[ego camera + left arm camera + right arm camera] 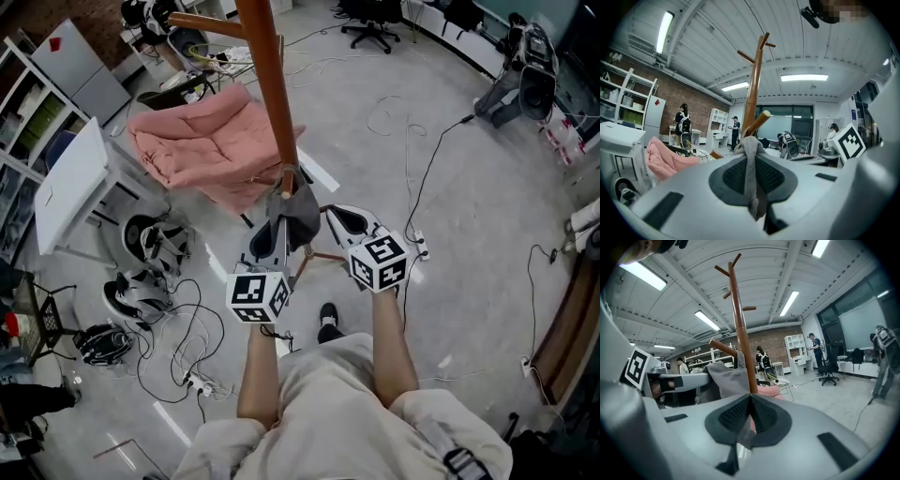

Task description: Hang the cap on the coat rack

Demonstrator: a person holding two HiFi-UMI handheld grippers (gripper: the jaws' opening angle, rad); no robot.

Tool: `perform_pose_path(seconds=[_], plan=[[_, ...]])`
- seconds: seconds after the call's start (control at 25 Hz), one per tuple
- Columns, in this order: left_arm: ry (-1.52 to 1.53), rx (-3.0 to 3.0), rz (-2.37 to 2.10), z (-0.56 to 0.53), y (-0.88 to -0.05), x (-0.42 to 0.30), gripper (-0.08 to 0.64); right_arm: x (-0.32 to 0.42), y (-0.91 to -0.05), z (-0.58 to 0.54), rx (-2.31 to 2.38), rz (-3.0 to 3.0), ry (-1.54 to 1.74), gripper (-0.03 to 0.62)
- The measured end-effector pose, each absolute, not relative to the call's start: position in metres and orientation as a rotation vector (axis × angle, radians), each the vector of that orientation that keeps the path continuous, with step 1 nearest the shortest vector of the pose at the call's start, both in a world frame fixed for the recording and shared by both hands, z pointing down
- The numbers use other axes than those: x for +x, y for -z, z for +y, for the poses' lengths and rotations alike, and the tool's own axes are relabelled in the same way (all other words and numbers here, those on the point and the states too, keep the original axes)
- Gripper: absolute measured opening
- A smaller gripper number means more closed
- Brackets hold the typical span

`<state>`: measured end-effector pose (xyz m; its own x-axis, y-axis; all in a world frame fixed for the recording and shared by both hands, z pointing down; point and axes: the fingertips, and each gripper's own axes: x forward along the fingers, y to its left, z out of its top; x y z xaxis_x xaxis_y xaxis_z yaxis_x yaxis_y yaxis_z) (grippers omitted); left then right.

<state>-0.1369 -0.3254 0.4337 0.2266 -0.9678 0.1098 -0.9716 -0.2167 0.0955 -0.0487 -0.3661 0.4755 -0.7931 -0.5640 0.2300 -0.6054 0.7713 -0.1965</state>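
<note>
The cap (298,212) is limp grey cloth, bunched against the pole of the brown coat rack (270,84), just under a slanting peg (757,123). The left gripper (751,149) pinches a fold of it, jaws almost together. The right gripper (749,397), close beside, has its jaws pressed together on nothing.

The left hand-held gripper (752,173) pinches a fold of the grey cap (749,146) in front of the wooden coat rack (753,84).
</note>
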Motion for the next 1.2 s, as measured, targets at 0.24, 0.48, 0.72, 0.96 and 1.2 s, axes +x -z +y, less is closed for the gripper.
perform_pose_path(seconds=[0.24,0.48,0.72,0.96,1.2], plan=[[-0.041,2.319,-1.888,-0.327,-0.440,-0.142,0.029,-0.054,-0.475,-0.366,0.894,-2.821,-0.385,0.005],[-0.093,2.333,-1.843,-0.334,-0.459,-0.137,0.029,-0.054,-0.481,-0.373,0.904,-2.803,-0.383,0.004],[-0.218,2.333,-1.760,-0.335,-0.486,-0.132,0.032,-0.051,-0.479,-0.371,0.973,-2.789,-0.405,0.005],[-0.234,2.379,-1.734,-0.325,-0.482,-0.136,0.111,-0.043,-0.490,-0.357,1.071,-2.746,-0.461,0.005],[-0.233,2.439,-1.659,-0.304,-0.477,-0.134,0.149,-0.031,-0.497,-0.332,1.175,-2.702,-0.521,0.005]])
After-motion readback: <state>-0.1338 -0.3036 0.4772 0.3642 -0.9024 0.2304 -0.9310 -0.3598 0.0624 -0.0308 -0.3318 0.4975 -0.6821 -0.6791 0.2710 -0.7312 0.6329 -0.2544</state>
